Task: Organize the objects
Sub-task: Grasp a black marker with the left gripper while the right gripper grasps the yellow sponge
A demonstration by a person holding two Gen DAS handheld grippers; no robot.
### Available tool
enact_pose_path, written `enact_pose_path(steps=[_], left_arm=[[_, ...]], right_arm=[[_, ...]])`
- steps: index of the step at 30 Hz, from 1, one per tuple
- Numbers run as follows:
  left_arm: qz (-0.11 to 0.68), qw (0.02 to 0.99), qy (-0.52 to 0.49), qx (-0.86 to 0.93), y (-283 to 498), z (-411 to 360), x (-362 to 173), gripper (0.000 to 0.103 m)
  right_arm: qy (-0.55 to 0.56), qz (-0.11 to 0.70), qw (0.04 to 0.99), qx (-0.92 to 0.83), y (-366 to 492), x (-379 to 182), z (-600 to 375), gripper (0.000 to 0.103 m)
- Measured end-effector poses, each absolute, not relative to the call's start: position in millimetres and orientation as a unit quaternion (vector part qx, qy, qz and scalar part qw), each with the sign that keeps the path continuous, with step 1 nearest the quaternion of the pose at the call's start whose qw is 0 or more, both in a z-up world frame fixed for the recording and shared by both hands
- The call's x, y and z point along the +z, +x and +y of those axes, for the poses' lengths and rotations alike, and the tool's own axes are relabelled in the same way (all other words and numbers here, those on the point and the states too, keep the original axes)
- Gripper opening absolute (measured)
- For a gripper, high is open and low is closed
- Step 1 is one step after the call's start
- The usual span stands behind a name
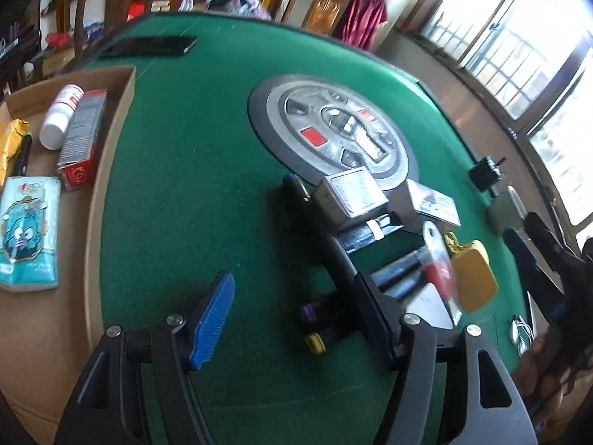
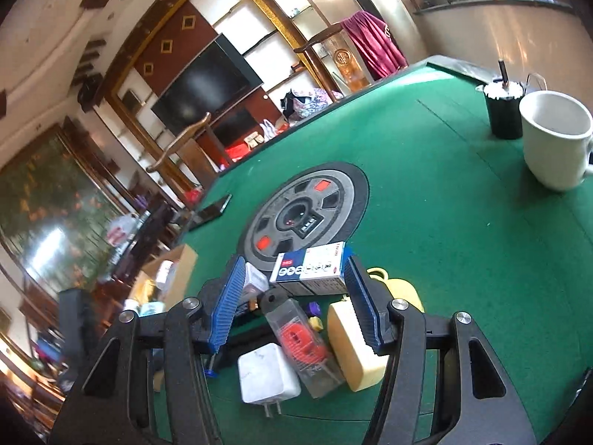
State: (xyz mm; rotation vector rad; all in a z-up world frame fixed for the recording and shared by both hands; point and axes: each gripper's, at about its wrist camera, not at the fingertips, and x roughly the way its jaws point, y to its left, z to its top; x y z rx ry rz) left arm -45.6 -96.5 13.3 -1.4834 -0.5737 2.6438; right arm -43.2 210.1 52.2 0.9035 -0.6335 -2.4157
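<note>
Nearby: white mug [image 2: 556, 137] | black phone [image 1: 148, 46] (far edge) | cardboard box [image 1: 111, 155]

A green felt table [image 1: 192, 193] fills both views, with a round grey control panel [image 1: 333, 133] set in its centre. In the left wrist view a cardboard tray [image 1: 111, 170] lies at the left edge and a black phone [image 1: 148, 46] at upper left. In the right wrist view, a white mug [image 2: 556, 137] and a black cup [image 2: 506, 111] stand at upper right; a charger [image 2: 267, 371], yellow sponge [image 2: 352, 348] and blue-white box [image 2: 311, 269] lie at lower centre.
</note>
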Motion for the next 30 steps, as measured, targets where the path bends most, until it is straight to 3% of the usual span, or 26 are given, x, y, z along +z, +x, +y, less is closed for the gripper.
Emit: enact_pose_path(steps=[7, 9, 10, 16, 21, 28, 30], left_arm=[[-0.176, 0.018, -0.499, 0.848, -75, -78, 15, 0.061], [-0.173, 0.018, -0.502, 0.847, -79, -75, 13, 0.047], [-0.171, 0.021, -0.503, 0.847, -82, -72, 9, 0.035], [-0.152, 0.028, -0.488, 0.859, -69, -80, 12, 0.015], [-0.131, 0.021, -0.478, 0.868, -55, -88, 5, 0.013], [-0.102, 0.010, -0.457, 0.883, -57, -81, 4, 0.013], [-0.104, 0.013, -0.454, 0.885, -56, -83, 3, 0.013]], right_arm=[[0.322, -0.231, 0.250, -0.883, -42, 56, 209, 0.056], [0.321, -0.232, 0.248, -0.884, -42, 56, 210, 0.056], [0.321, -0.233, 0.247, -0.884, -42, 55, 211, 0.056], [0.316, -0.241, 0.233, -0.887, -41, 55, 223, 0.056], [0.337, -0.229, 0.229, -0.884, -45, 51, 228, 0.056], [0.374, -0.151, 0.252, -0.880, -34, 37, 216, 0.056], [0.381, -0.124, 0.243, -0.883, -30, 31, 209, 0.048]])
